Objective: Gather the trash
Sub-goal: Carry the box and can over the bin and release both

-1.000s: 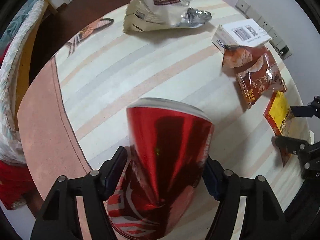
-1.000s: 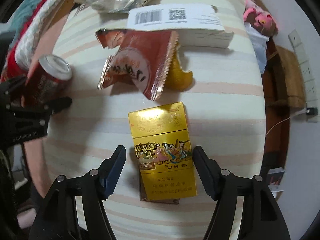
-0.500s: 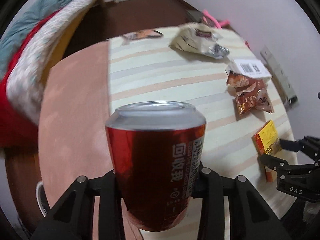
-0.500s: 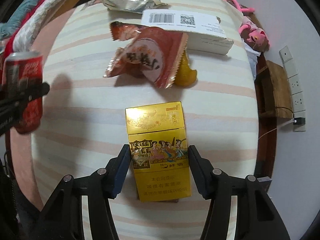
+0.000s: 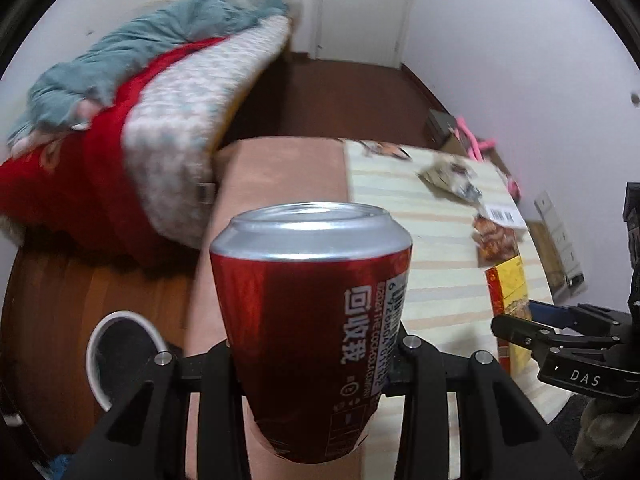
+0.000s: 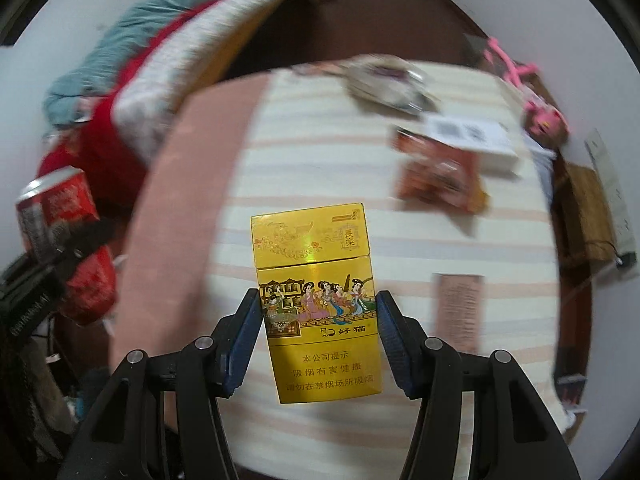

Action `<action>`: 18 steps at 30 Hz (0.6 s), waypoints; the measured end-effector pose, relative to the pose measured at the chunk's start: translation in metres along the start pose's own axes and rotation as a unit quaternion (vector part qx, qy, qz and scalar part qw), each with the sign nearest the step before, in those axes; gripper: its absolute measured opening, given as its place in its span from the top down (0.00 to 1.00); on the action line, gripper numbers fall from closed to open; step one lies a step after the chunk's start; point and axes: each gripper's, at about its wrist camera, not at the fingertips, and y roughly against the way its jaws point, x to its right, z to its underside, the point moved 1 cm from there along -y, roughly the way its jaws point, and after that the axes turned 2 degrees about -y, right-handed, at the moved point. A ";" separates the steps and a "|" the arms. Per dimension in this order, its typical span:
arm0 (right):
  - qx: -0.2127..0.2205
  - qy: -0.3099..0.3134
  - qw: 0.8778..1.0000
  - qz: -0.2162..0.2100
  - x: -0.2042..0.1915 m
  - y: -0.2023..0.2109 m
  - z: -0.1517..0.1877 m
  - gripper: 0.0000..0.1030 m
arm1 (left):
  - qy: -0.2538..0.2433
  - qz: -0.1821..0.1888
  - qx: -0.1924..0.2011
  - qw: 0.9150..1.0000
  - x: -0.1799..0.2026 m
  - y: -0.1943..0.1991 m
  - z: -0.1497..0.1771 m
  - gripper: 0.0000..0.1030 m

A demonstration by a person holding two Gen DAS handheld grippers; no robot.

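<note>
My left gripper [image 5: 316, 352] is shut on a red soda can [image 5: 312, 320] and holds it upright in the air beside the table; the can also shows in the right wrist view [image 6: 68, 240]. My right gripper [image 6: 318, 312] is shut on a yellow cigarette pack [image 6: 316, 304] and holds it lifted above the striped tablecloth [image 6: 320, 168]. A red-brown snack wrapper [image 6: 436, 176], a crumpled silver-beige bag [image 6: 384, 84] and a white barcoded box [image 6: 472, 136] lie further back on the table.
A white-rimmed bin [image 5: 120, 352] stands on the wooden floor at lower left of the left wrist view. A bed with red and teal bedding [image 5: 132, 120] sits behind it. A small brown card [image 6: 458, 308] lies on the cloth. A pink toy [image 6: 536, 96] sits at the table's far right.
Both grippers have risen and tilted up. The cigarette pack has left the table in my right gripper. The can has swung left, over the floor, and the bin has come into view.
</note>
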 end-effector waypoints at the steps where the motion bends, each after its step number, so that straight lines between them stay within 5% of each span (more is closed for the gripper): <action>1: 0.006 0.008 1.000 -0.015 -0.020 0.006 0.000 0.43 | 0.007 -0.006 0.007 1.000 -0.012 0.009 0.002 0.67; 10: 0.017 0.084 0.991 -0.100 -0.173 0.013 0.003 0.43 | 0.092 -0.066 0.036 0.993 -0.144 0.076 0.023 0.67; 18: -0.024 0.149 0.977 -0.148 -0.303 -0.034 0.005 0.43 | 0.170 -0.075 -0.004 0.983 -0.250 0.065 0.052 0.67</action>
